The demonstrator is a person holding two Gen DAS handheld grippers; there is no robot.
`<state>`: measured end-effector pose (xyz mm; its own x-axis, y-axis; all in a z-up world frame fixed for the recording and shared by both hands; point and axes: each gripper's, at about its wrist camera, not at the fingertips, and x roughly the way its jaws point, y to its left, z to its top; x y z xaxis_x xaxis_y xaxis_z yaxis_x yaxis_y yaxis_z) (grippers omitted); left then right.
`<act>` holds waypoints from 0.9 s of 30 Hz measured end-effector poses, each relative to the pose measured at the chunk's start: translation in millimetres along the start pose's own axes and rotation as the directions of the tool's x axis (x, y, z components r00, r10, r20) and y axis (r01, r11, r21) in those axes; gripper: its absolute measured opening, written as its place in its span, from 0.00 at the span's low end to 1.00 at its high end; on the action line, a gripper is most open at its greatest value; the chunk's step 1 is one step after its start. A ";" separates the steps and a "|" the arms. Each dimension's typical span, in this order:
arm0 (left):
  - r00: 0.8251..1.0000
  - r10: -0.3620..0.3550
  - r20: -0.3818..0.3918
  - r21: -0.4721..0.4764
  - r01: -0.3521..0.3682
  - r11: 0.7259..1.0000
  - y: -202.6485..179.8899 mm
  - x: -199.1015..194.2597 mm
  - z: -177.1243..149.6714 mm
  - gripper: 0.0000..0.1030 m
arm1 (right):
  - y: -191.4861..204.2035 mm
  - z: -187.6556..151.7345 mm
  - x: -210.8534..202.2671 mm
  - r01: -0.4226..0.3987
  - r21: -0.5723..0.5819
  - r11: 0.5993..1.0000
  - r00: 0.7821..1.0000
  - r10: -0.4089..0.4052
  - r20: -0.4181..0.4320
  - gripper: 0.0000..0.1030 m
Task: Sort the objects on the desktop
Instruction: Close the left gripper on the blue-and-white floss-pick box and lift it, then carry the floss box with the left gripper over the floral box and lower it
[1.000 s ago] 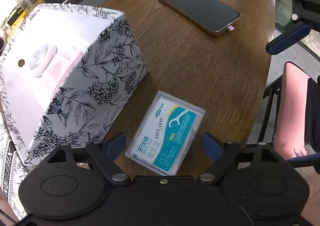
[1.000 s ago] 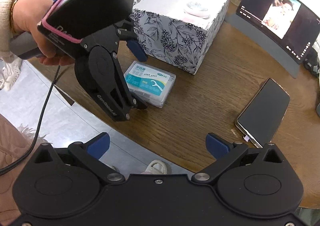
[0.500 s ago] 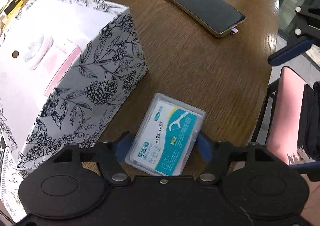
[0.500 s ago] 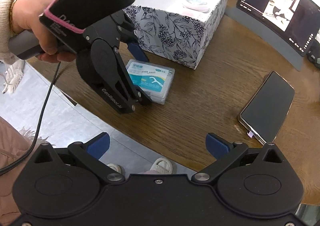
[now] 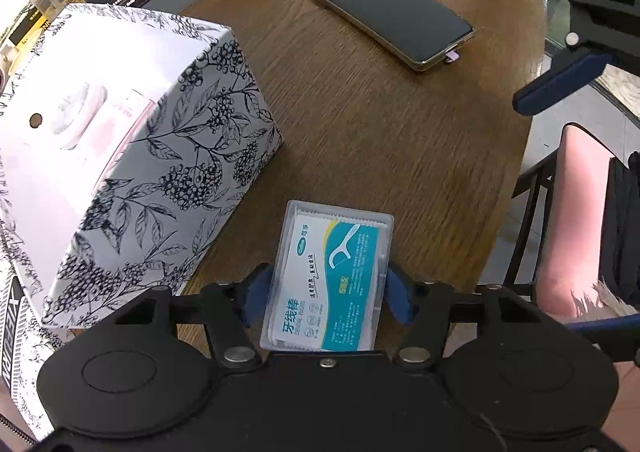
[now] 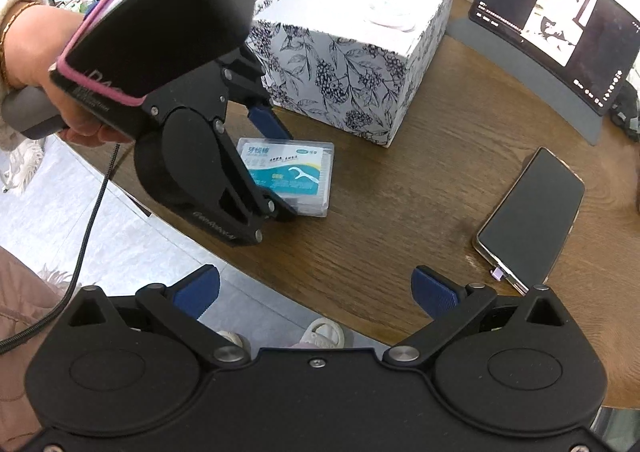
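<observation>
Left gripper (image 5: 326,294) clamps the floss box (image 5: 332,276) on the table (image 5: 400,140); right gripper (image 6: 316,290) gapes empty — patterned box (image 6: 352,52) unfilled, phone (image 6: 532,212) left.

Left gripper (image 5: 326,294) jaws clamp floss pick box (image 5: 330,278) on wooden table (image 5: 400,132), beside floral box (image 5: 160,156)

Table (image 5: 400,140): brown wood, visible grain, slight sheen. Floss-pick box (image 5: 332,276) on it: clear smooth plastic, glossy printed paper label inside. Storage box (image 5: 168,140) beside it: matt white card, black botanical print. Phone (image 5: 390,14) farther along the table: glossy dark glass, metallic gold rim. Left gripper (image 5: 326,290): matt black plastic, blue ribbed pads, bright metal pivots.
</observation>
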<state>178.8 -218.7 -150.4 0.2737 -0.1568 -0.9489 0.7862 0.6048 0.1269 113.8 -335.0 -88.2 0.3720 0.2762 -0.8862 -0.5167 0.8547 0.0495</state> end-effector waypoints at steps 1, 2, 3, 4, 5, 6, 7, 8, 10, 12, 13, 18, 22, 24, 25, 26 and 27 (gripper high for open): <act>1.000 0.000 0.005 0.000 0.000 1.000 0.2 -3.3 -0.8 0.57 | 1.1 0.7 -1.1 0.002 0.000 1.000 1.000 -0.002 0.002 1.00; 1.000 0.002 0.011 -0.001 -0.002 1.000 0.5 -6.6 -1.5 0.56 | 2.4 1.2 -2.1 0.005 -0.001 1.000 1.000 -0.005 0.003 1.00; 1.000 0.004 0.016 -0.003 -0.004 1.000 0.7 -10.0 -2.2 0.56 | 4.1 2.0 -3.2 0.008 -0.003 1.000 1.000 -0.008 0.005 1.00; 1.000 0.007 0.022 -0.005 -0.007 1.000 1.0 -13.3 -2.8 0.56 | 5.9 2.9 -4.2 0.011 -0.004 1.000 1.000 -0.011 0.006 1.00; 1.000 0.008 0.027 -0.008 -0.008 1.000 1.3 -16.9 -3.9 0.56 | 8.2 3.8 -5.2 0.014 -0.005 1.000 1.000 -0.014 0.007 1.00; 0.999 0.007 0.033 -0.012 -0.007 1.000 1.7 -20.7 -5.3 0.56 | 10.2 4.6 -6.6 0.017 -0.005 1.000 1.000 -0.017 0.008 1.00; 0.999 0.005 0.037 -0.016 -0.005 1.000 2.4 -24.6 -6.7 0.56 | 11.9 5.4 -7.9 0.019 -0.004 1.000 1.000 -0.019 0.009 1.00; 0.999 0.002 0.042 -0.020 -0.002 1.000 3.2 -28.4 -8.1 0.56 | 13.5 6.4 -9.1 0.022 -0.002 1.000 1.000 -0.022 0.011 1.00; 0.999 0.000 0.052 -0.025 0.002 1.000 4.6 -37.2 -10.6 0.55 | 17.1 8.8 -11.3 0.029 0.001 1.000 0.999 -0.029 0.013 1.00; 0.998 0.003 0.066 -0.028 -0.001 1.000 4.9 -41.6 -10.5 0.55 | 20.9 11.0 -13.4 0.037 0.003 0.999 0.999 -0.037 0.018 1.00; 0.997 0.005 0.073 -0.032 -0.003 0.999 4.0 -41.8 -9.6 0.55 | 23.3 12.6 -14.8 0.041 0.004 0.999 0.999 -0.041 0.022 1.00; 0.994 -0.001 0.113 -0.075 0.009 0.997 6.2 -62.8 -16.4 0.55 | 36.4 20.5 -21.6 0.054 0.023 0.998 0.998 -0.054 0.039 1.00; 0.989 -0.003 0.147 -0.097 0.018 0.995 12.1 -88.2 -30.5 0.55 | 51.2 25.5 -27.0 0.068 0.041 0.997 0.996 -0.070 0.048 1.00; 0.987 0.006 0.161 -0.098 0.010 0.995 14.4 -98.5 -36.0 0.55 | 58.7 27.8 -29.7 0.068 0.050 0.996 0.996 -0.071 0.053 1.00; 0.986 0.010 0.167 -0.100 0.007 0.995 15.8 -103.3 -38.4 0.55 | 62.2 29.0 -30.8 0.068 0.054 0.996 0.996 -0.071 0.054 1.00; 0.985 0.013 0.173 -0.102 0.005 0.995 17.4 -107.7 -40.4 0.55 | 65.7 30.2 -32.0 0.068 0.059 0.996 0.996 -0.071 0.056 1.00; 0.984 0.016 0.179 -0.105 0.003 0.994 19.2 -110.7 -41.6 0.55 | 69.1 31.3 -33.2 0.067 0.063 0.996 0.996 -0.070 0.057 1.00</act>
<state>140.5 -157.2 -54.9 0.3807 -0.2845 -0.8798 0.7246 0.6829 0.0927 89.9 -271.4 -40.9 0.4511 0.2400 -0.8596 -0.4413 0.8971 0.0189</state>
